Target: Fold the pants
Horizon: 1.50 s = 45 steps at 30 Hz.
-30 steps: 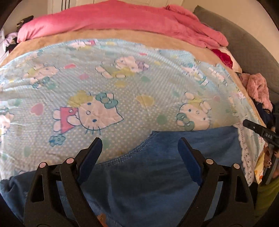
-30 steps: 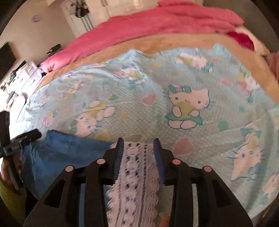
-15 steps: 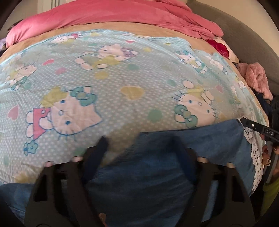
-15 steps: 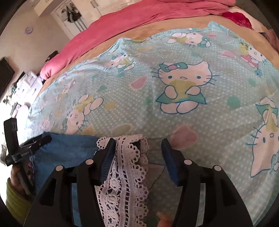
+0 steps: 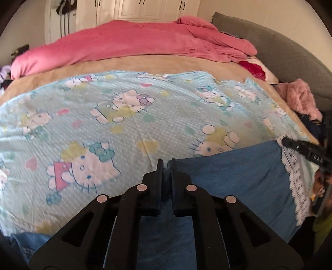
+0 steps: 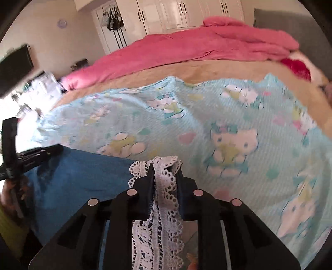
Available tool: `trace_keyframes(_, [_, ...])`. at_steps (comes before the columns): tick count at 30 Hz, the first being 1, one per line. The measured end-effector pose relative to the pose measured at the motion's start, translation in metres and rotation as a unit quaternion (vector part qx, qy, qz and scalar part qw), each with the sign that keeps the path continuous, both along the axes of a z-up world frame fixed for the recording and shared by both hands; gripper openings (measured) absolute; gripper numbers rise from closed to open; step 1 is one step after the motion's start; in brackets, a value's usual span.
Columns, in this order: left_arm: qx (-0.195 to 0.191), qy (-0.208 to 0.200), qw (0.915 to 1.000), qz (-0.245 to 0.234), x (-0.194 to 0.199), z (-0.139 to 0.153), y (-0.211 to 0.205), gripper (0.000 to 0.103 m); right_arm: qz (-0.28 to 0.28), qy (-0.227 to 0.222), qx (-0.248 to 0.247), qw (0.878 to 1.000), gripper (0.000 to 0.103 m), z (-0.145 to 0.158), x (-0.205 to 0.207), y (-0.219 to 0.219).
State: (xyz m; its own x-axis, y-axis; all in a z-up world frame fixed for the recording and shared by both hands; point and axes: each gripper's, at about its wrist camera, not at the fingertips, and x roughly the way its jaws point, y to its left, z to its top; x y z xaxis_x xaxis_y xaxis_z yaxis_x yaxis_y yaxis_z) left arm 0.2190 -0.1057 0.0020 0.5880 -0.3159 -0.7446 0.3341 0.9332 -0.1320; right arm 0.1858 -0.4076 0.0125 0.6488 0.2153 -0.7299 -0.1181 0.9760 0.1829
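The blue pants (image 5: 238, 176) lie at the near edge of a bed, with a white lace hem (image 5: 290, 178) on their right side. My left gripper (image 5: 166, 164) is shut on the upper edge of the blue cloth, which shows pinched between the pads. In the right wrist view the same blue pants (image 6: 83, 176) spread to the left. My right gripper (image 6: 164, 168) has its jaws closing, and they press on the bunched lace hem (image 6: 166, 193). Each gripper shows at the edge of the other's view: the right gripper (image 5: 290, 143) and the left gripper (image 6: 60, 148).
A pale blue cat-print sheet (image 5: 124, 124) covers the bed over a tan blanket (image 5: 145, 64). A pink duvet (image 5: 134, 45) lies heaped at the back. A grey headboard (image 5: 280, 52) and a fluffy pink garment (image 5: 298, 97) are on the right. White wardrobes (image 6: 186, 14) line the far wall.
Both pairs of jaws have closed, the left on the blue cloth edge and the right on the lace hem. The left gripper has shifted left along the pants edge.
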Motion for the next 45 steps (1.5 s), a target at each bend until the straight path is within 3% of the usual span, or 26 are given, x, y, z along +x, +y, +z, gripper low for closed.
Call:
trace_keyframes(6, [0.048, 0.032, 0.9983, 0.011, 0.017, -0.043, -0.008, 0.006, -0.019, 0.060, -0.059, 0.996, 0.016, -0.037, 0.026, 0.006])
trace_keyframes(8, [0.040, 0.032, 0.9986, 0.015, 0.018, -0.044, -0.007, 0.010, -0.029, 0.055, -0.054, 0.997, 0.025, -0.038, 0.025, 0.000])
trace_keyframes(9, [0.037, 0.024, 0.9988, 0.022, 0.018, -0.039, -0.003, 0.014, -0.039, 0.048, -0.045, 0.997, 0.041, -0.036, 0.023, -0.005])
trace_keyframes(10, [0.037, 0.019, 0.9987, 0.028, 0.016, -0.036, 0.001, 0.027, -0.050, 0.039, -0.034, 0.997, 0.049, -0.032, 0.019, -0.012])
trace_keyframes(13, [0.018, 0.019, 0.9985, 0.048, 0.010, -0.026, 0.015, 0.031, -0.081, 0.003, 0.018, 0.997, 0.049, -0.017, -0.006, -0.037])
trace_keyframes(17, [-0.002, 0.009, 0.9978, 0.066, -0.016, -0.007, 0.035, 0.038, -0.092, -0.002, 0.092, 0.992, 0.051, -0.006, -0.057, -0.054])
trace_keyframes(20, [-0.005, 0.001, 0.9982, 0.061, -0.040, 0.009, 0.038, 0.049, -0.084, 0.017, 0.116, 0.990, 0.051, -0.011, -0.096, -0.050])
trace_keyframes(24, [-0.021, -0.005, 0.9988, 0.044, -0.081, 0.015, 0.036, 0.060, -0.083, 0.035, 0.114, 0.989, 0.051, -0.018, -0.136, -0.040])
trace_keyframes(29, [0.006, 0.010, 0.9997, 0.021, -0.128, -0.003, 0.017, 0.068, -0.072, 0.056, 0.118, 0.989, 0.051, -0.028, -0.158, -0.027])
trace_keyframes(35, [0.076, 0.038, 0.9963, 0.014, -0.149, -0.039, 0.002, 0.080, -0.074, 0.081, 0.107, 0.988, 0.054, -0.044, -0.153, -0.009])
trace_keyframes(36, [0.083, 0.032, 0.9959, 0.014, -0.150, -0.043, 0.000, 0.080, -0.074, 0.079, 0.101, 0.989, 0.054, -0.045, -0.153, -0.006])
trace_keyframes(38, [0.082, 0.031, 0.9960, 0.016, -0.151, -0.043, 0.001, 0.080, -0.067, 0.072, 0.083, 0.992, 0.031, -0.044, -0.154, -0.001])
trace_keyframes(39, [0.077, 0.033, 0.9963, 0.016, -0.151, -0.043, 0.003, 0.080, -0.061, 0.070, 0.076, 0.993, 0.024, -0.043, -0.155, 0.000])
trace_keyframes(45, [0.063, 0.037, 0.9971, 0.019, -0.151, -0.044, 0.008, 0.081, -0.050, 0.050, 0.048, 0.996, 0.018, -0.029, -0.173, 0.001])
